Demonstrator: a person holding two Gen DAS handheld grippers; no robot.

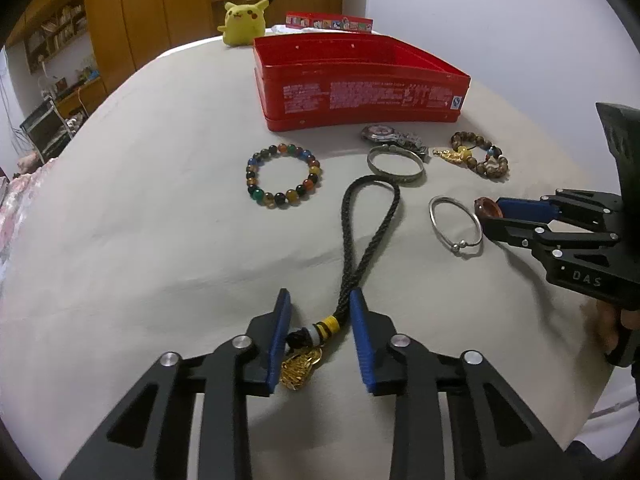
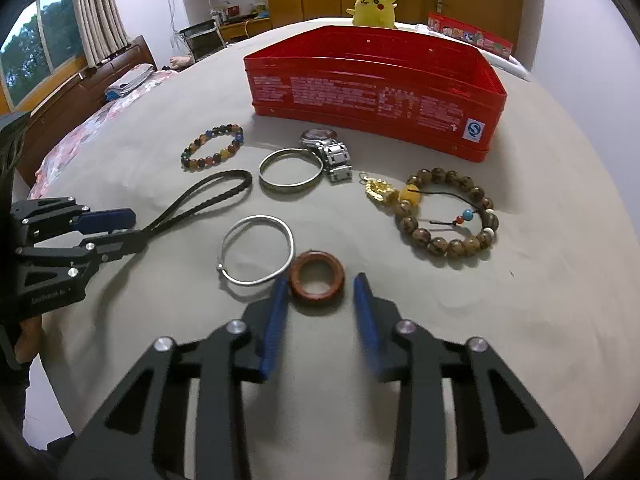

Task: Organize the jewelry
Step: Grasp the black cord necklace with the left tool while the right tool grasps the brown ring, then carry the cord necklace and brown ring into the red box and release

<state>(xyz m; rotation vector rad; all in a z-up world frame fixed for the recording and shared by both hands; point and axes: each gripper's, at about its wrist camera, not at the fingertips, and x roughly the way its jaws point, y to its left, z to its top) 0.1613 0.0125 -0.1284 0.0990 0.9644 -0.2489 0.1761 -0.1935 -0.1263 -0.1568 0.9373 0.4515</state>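
The white print on the red tin's front wall is too small and soft to read in either view. The tin's floor is hidden behind that wall. On the left gripper's side, the gold charm at the cord's end is partly covered by the left pad. In the left wrist view, the wooden ring shows only in part behind the right gripper's tips, so contact there cannot be told. A hand at the right edge is blurred and mostly cut off. The watch face is too small to read. The plush toy's lower body is hidden behind the tin in the right wrist view.
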